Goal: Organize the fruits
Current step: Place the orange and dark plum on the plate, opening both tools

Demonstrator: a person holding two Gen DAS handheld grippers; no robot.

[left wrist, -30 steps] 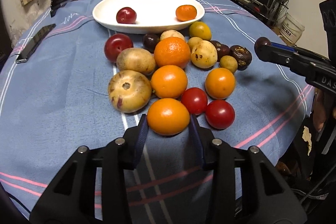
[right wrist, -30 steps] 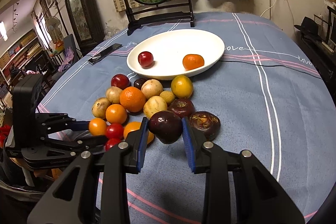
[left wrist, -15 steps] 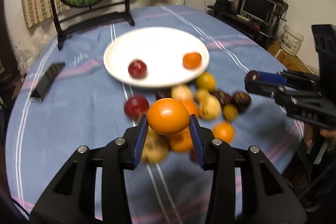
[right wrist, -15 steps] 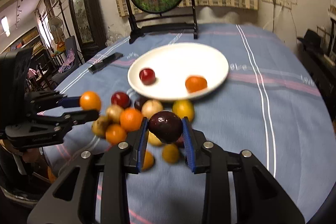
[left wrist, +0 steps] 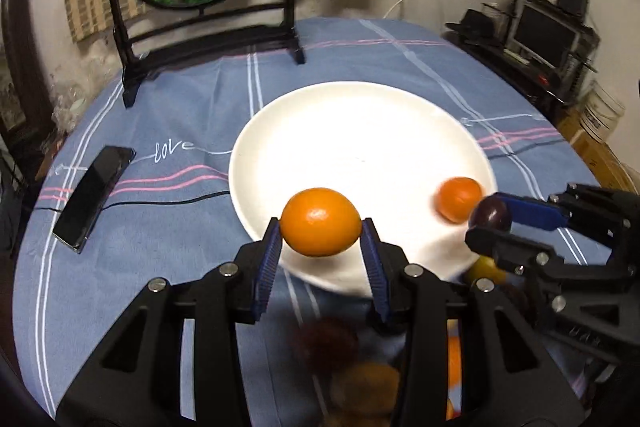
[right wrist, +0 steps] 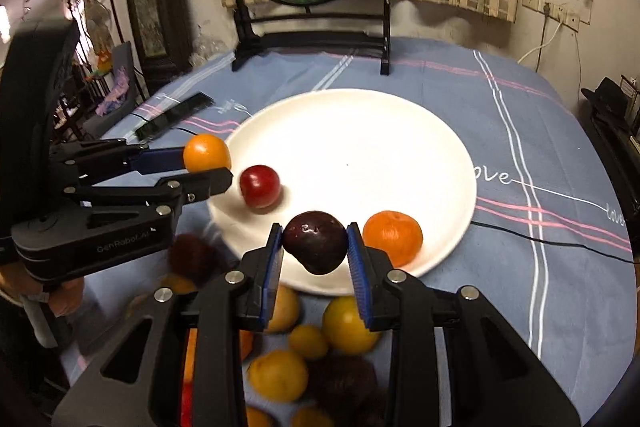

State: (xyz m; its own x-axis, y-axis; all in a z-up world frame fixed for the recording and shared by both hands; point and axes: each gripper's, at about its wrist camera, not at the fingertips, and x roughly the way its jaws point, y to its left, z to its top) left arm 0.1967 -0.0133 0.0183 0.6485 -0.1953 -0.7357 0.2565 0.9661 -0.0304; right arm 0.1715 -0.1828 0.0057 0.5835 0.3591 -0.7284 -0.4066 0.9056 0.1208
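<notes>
Orange [left wrist: 319, 221], glossy and oval, long axis crosswise, sits clamped in left gripper [left wrist: 320, 251]; right gripper [right wrist: 315, 251] grips dark plum [right wrist: 315, 241].

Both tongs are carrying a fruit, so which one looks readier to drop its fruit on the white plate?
Probably the right tongs: their dark plum hangs over the white plate by its near rim. The left tongs hold their orange around the plate's edge.

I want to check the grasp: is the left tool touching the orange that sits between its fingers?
Touching. In the left wrist view both blue pads of the left tool press on the sides of the orange, which hangs above the white plate with no other support.
</notes>
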